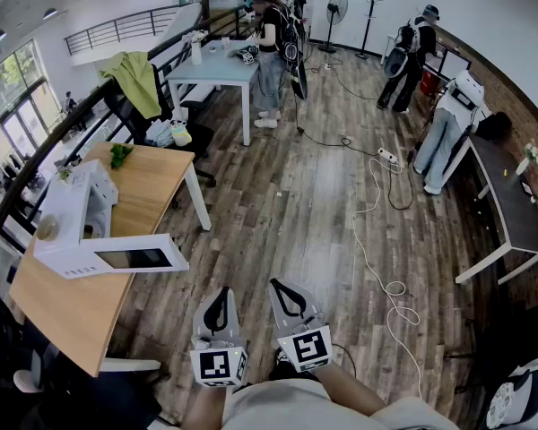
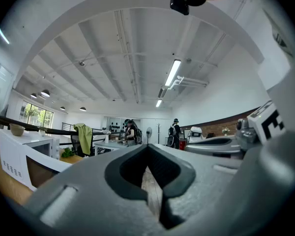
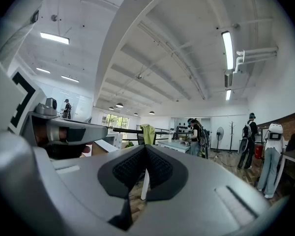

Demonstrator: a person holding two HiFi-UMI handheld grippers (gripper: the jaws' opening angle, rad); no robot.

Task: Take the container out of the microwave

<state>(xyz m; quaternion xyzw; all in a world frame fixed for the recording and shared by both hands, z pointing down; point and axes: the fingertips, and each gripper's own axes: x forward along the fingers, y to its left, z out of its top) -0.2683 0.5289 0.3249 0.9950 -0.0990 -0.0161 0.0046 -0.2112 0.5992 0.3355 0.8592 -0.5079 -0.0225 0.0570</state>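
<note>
1. My left claw (image 1: 220, 294) is clenched on nothing. Its pads meet at the tips, with only floor showing behind them.
2. My right claw (image 1: 290, 287) is clenched and empty too. Both hang at the bottom centre of the head view, side by side and pointing level.
3. The microwave (image 1: 67, 211) sits at the left of the frame on the wooden table (image 1: 152, 182), well apart from both claws. Its door (image 1: 125, 260) hangs open toward me.
4. I cannot see the container. It should be in the cavity, which is dark and turned away from me.
5. The open door juts past the table edge. I judge that a careless reach could knock it and jolt the oven.
6. A bowl (image 1: 47, 228) rests on top of the microwave, and such a jolt could tip it off.
7. If I arrive with the jaws clenched, I would shove the container deeper instead of gripping it.
8. I don't know what is in the container, so a tilted pull might spill it.
</note>
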